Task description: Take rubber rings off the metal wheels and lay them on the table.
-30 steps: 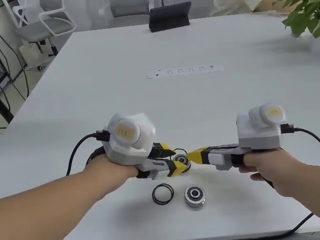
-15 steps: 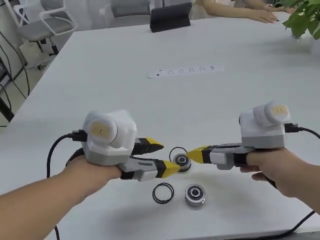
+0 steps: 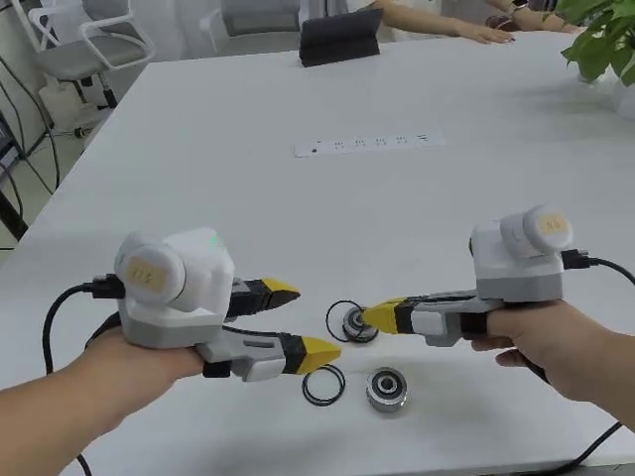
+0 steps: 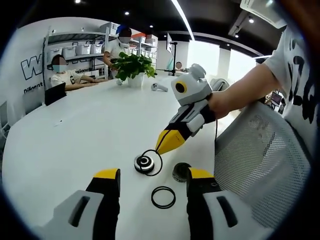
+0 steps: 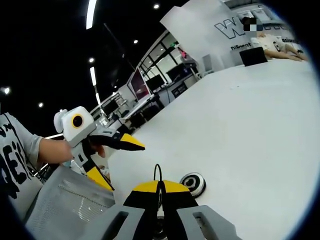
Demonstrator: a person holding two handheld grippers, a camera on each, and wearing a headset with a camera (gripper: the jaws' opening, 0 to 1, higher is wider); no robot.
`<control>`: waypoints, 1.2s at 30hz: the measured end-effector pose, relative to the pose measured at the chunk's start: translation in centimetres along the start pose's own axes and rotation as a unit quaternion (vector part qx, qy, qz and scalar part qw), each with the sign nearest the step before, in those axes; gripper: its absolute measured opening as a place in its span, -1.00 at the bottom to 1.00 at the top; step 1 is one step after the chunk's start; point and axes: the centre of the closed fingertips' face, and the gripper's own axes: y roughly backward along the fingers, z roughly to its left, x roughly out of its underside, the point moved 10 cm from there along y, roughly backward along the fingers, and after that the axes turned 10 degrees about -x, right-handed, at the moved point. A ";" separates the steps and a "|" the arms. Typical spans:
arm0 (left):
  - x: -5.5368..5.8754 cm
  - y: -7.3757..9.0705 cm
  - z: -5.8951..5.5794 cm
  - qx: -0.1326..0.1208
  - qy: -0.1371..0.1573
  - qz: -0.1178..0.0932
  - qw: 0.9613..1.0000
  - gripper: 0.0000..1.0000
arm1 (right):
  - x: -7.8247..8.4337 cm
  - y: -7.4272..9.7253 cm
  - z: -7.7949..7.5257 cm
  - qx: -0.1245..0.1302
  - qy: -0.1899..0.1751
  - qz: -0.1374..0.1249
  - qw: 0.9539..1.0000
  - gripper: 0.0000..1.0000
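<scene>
One broad white table (image 3: 298,198). Above its near edge, left gripper (image 3: 303,319), yellow-tipped jaws spread wide, holding nothing. Opposite, right gripper (image 3: 369,315), jaws pressed together on a thin black rubber ring (image 3: 330,315). Just beside those tips, a metal wheel (image 3: 357,327), that ring looped loosely around it. Nearer the edge, a second wheel (image 3: 386,388), bare, and just beside it a loose ring (image 3: 305,385), flat on the table.

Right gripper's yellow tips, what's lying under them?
A metal wheel, its rubber ring looped off one side and pinched in the right gripper. The tips hide part of the wheel's rim.
</scene>
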 end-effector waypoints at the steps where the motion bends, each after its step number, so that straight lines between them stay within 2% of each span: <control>1: 0.0 0.2 0.0 0.000 0.001 -0.001 1.000 0.05 | 0.0 0.0 0.0 -0.002 0.000 0.001 1.000 -1.00; 13: 0.4 2.1 -0.3 -0.008 0.013 -0.007 1.000 0.24 | 0.5 -0.7 0.5 -0.018 -0.005 0.021 1.000 -1.00; 18: 0.9 2.8 -0.5 -0.012 0.019 -0.006 1.000 0.33 | 1.0 -1.4 0.8 -0.026 -0.007 0.038 0.999 -1.00; 20: 1.0 3.1 -0.6 -0.012 0.022 -0.004 1.000 0.36 | 1.4 -1.7 1.0 -0.031 -0.006 0.053 0.998 -1.00; 27: 1.7 3.8 -0.8 -0.014 0.029 0.002 0.999 0.40 | 2.0 -2.4 1.5 -0.040 -0.003 0.076 0.996 -1.00; 36: 2.2 4.4 -0.8 -0.016 0.023 0.005 1.000 0.43 | 2.7 -3.5 1.7 -0.042 -0.003 0.098 0.994 -1.00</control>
